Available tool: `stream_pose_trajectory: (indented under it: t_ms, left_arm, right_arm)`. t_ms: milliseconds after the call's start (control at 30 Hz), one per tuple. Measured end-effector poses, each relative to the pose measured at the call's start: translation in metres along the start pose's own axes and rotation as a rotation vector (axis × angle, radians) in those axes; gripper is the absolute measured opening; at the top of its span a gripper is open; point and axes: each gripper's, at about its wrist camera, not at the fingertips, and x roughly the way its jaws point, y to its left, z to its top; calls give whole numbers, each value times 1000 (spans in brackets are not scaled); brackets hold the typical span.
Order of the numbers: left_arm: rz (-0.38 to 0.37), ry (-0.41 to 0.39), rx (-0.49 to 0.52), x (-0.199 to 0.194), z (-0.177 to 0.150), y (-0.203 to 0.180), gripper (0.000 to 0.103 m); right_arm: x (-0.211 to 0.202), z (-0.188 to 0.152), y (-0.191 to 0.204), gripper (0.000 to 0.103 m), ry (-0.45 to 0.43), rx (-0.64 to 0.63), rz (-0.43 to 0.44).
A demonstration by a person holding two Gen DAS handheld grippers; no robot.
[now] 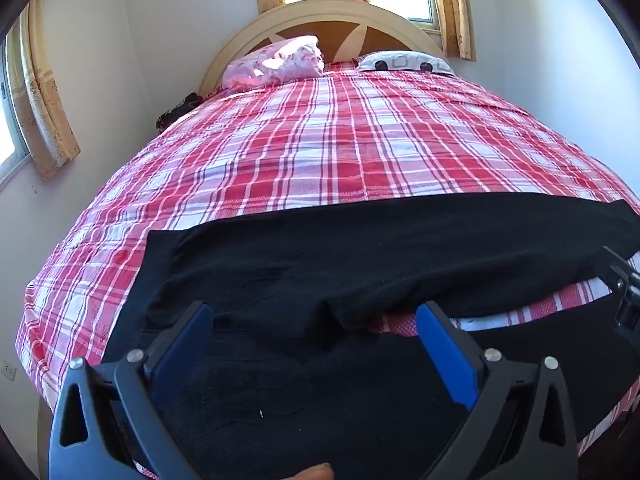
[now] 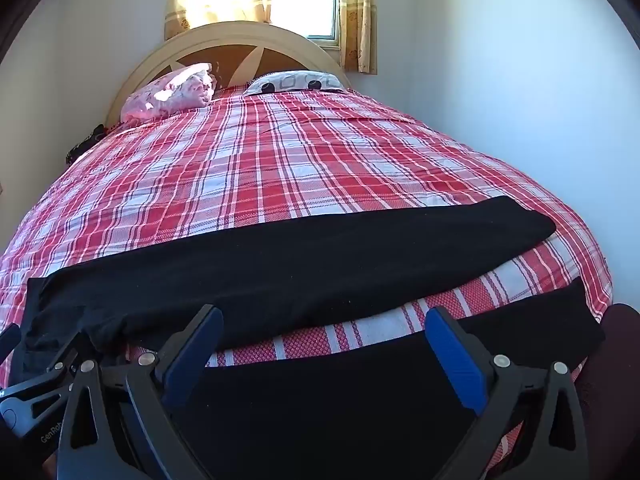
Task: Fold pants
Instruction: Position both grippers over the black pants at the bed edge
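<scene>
- Pants (image 1: 360,264), seen from the left wrist, lie flat across the foot end of the bed (image 1: 320,140), far from the headboard (image 1: 320,20), waistband on the left. The left claw (image 1: 316,332) hangs wide over the seat and holds nothing.
- From the right wrist, two black legs run rightward with plaid between them. The right claw (image 2: 324,340) gapes wide over the near leg. The cloth looks soft, limp and light; pinching a hem or the waistband edge should lift cleanly.
</scene>
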Motion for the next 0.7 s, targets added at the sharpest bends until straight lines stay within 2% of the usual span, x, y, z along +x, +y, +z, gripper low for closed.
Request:
stream_pose_trajectory:
  t_ms: [167, 400, 700]
  left_arm:
    - [-17, 18, -5, 2, 1, 8, 103]
    - [-29, -29, 19, -3, -9, -1, 103]
    - [-20, -14, 3, -1, -1, -3, 103]
  right_arm:
    - [-3, 1, 1, 102, 2, -6, -12]
    - [3, -7, 4, 102, 4, -5, -16]
    - [3, -5, 0, 102, 11, 7, -3]
